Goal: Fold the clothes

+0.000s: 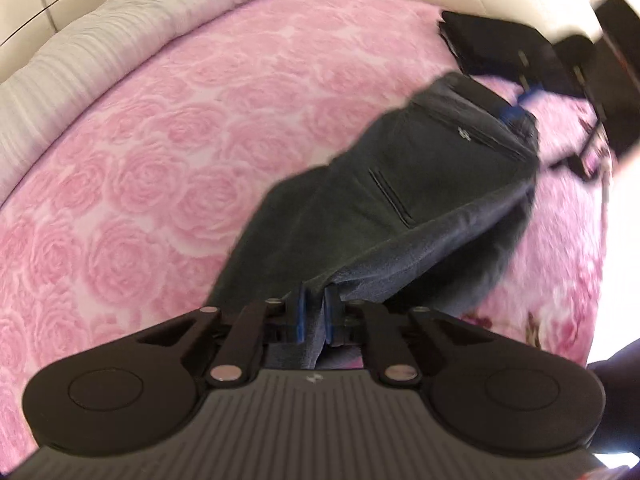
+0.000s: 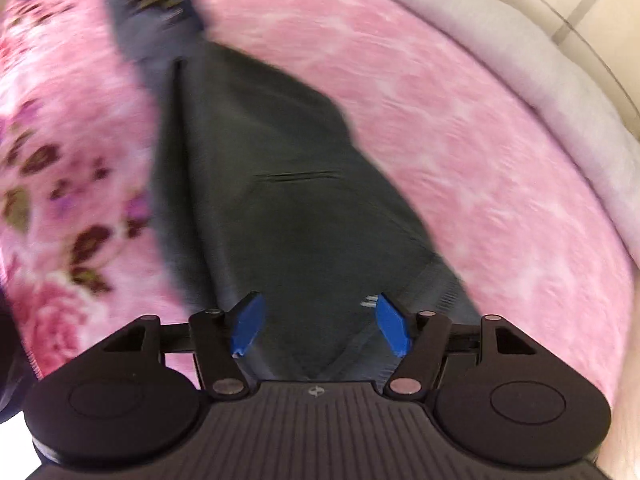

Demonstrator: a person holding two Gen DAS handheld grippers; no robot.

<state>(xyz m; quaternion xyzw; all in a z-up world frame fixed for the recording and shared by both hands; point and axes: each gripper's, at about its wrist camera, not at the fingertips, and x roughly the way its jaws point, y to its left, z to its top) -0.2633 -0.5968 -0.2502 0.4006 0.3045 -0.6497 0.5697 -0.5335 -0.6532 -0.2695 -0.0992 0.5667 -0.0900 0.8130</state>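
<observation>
Your left gripper (image 1: pixel 314 314), lower centre of the left wrist view: blue pads (image 1: pixel 299 318) pressed nearly together, pinching a fold of the dark grey trousers (image 1: pixel 400 184). Cloth runs from the pads up toward upper right of frame, welt pocket slit visible mid-garment.

Trousers lie on the pink rose-pattern blanket (image 1: pixel 160 152). Grey-white striped bedding roll (image 1: pixel 100 44) along upper left edge. Black folded item (image 1: pixel 492 46) at upper right, on the blanket near the trousers' far end; can't tell what it is, blurred.

Your right gripper (image 2: pixel 318 326), lower centre of the right wrist view: blue pads (image 2: pixel 248 324) spread wide, nothing pinched btwn them. Trousers sit under and beyond the fingers, stretching to upper left of frame. Can't tell if pads touch the cloth. Heavy motion blur here.
</observation>
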